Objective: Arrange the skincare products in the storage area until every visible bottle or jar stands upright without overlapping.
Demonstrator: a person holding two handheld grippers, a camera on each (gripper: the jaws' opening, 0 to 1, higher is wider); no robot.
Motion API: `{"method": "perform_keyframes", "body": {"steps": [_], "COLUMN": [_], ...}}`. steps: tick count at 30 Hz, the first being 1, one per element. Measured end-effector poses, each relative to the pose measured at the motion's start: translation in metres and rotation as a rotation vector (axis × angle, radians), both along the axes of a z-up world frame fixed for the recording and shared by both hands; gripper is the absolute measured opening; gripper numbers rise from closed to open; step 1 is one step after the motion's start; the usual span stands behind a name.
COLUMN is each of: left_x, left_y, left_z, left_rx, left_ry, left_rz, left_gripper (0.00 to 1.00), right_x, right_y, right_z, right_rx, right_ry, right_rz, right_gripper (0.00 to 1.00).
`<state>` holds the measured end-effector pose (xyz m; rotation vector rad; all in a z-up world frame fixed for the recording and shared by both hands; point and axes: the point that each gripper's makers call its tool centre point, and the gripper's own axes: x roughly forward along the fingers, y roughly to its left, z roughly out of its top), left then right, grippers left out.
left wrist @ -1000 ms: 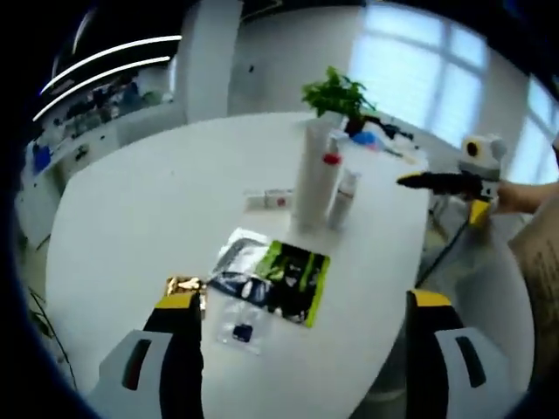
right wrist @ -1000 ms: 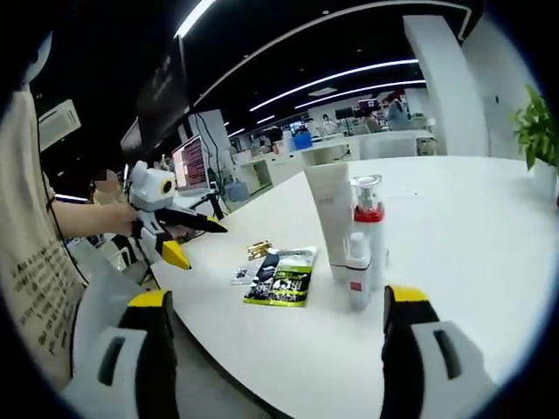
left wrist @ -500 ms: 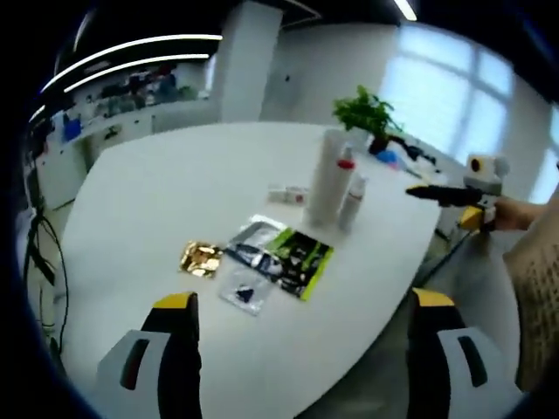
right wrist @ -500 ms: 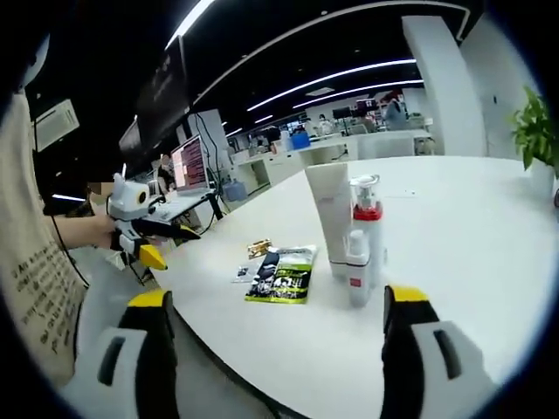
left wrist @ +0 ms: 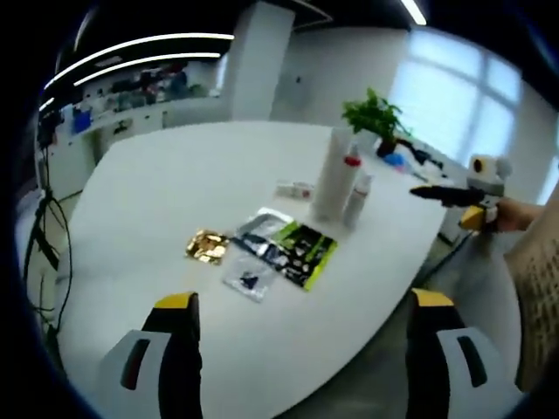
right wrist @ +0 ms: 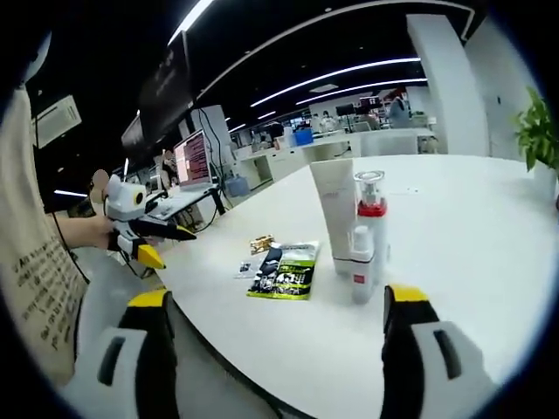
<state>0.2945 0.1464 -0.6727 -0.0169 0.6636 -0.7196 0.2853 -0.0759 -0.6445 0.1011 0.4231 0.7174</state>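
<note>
Both grippers are hovering off the table's (left wrist: pixel 131 201) near edge with jaws spread and empty while the white tube (right wrist: pixel 332 218), red-collared pump bottle (right wrist: pixel 370 223) and small bottle (right wrist: pixel 361 266) are standing clustered mid-table, looking light, smooth, tippy, likely best pinched low on the body.

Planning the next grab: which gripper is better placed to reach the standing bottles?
Probably the right gripper: its view has the white tube and red-collared pump bottle close ahead between open jaws. The left gripper faces the sachets.
</note>
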Motion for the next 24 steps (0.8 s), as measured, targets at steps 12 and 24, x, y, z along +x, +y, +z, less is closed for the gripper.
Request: {"method": "perform_keyframes", "body": {"steps": [12,24], "left_x": [0.01,0.011], "left_y": [-0.005,0.0], "left_z": [0.01,0.005], "left_rx": [-0.014,-0.025], "left_ry": [-0.016,-0.013], "left_rz": [-0.006,0.012], "left_gripper": [0.96,0.96], "right_x": [0.004,0.051], "right_y": [-0.003,-0.01], "right_z": [0.0,0.032], "right_rx": [0.011,-0.009], "right_ry": [0.005,-0.056], "right_rz": [-0.006,0.005], "right_gripper": [1.0,1.0]}}
